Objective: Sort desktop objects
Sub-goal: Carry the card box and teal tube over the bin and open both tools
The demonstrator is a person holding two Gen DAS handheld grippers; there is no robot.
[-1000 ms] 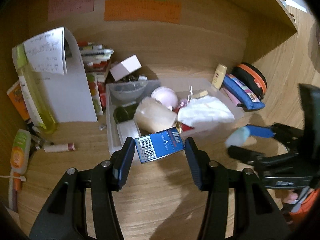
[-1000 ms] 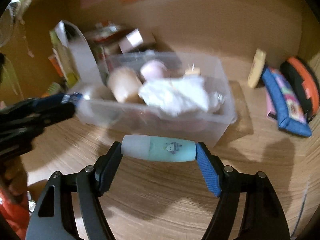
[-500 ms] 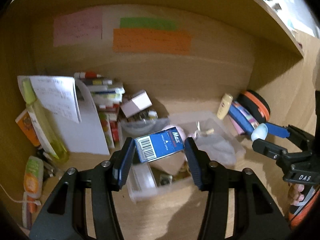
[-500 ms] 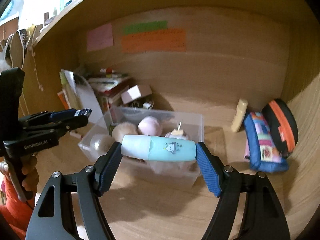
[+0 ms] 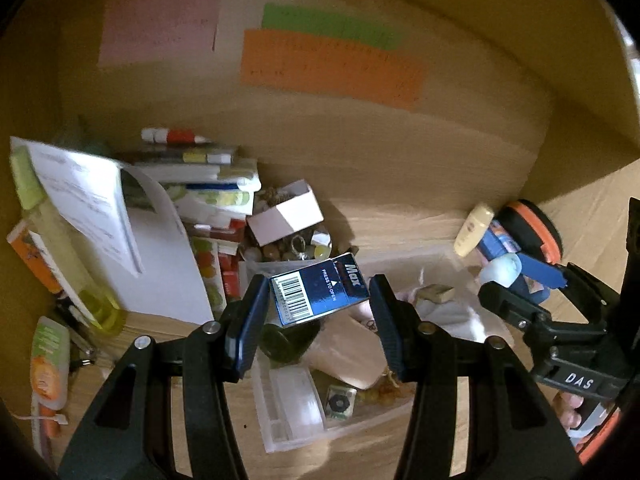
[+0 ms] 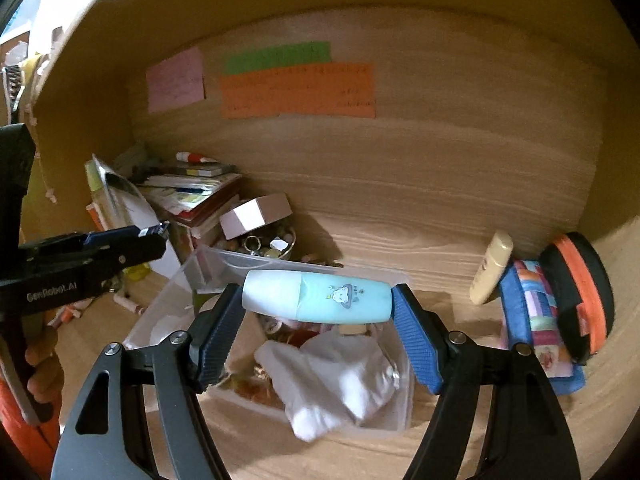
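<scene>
My left gripper (image 5: 318, 300) is shut on a blue "Max" staple box (image 5: 316, 290) with a barcode, held above the clear plastic bin (image 5: 296, 424). My right gripper (image 6: 318, 304) is shut on a pale teal marker (image 6: 320, 298) with a cloud print, held crosswise above the same bin (image 6: 404, 408). The bin holds a white crumpled tissue (image 6: 340, 376), a dark round jar (image 5: 288, 340), a beige cup and small items. The right gripper shows in the left wrist view (image 5: 504, 276), and the left gripper shows at the left of the right wrist view (image 6: 156, 236).
A stack of books and papers (image 5: 208, 184) stands at the back left beside a small white box (image 5: 286, 220) on a bowl of trinkets. A cream tube (image 6: 490, 268), a blue patterned pouch (image 6: 536, 320) and an orange-black case (image 6: 580, 296) lie at the right. Sticky notes (image 6: 298, 90) hang on the wooden back wall.
Both grippers have risen and tilted down over the bin while keeping their objects. The bin now sits lower in both views.
</scene>
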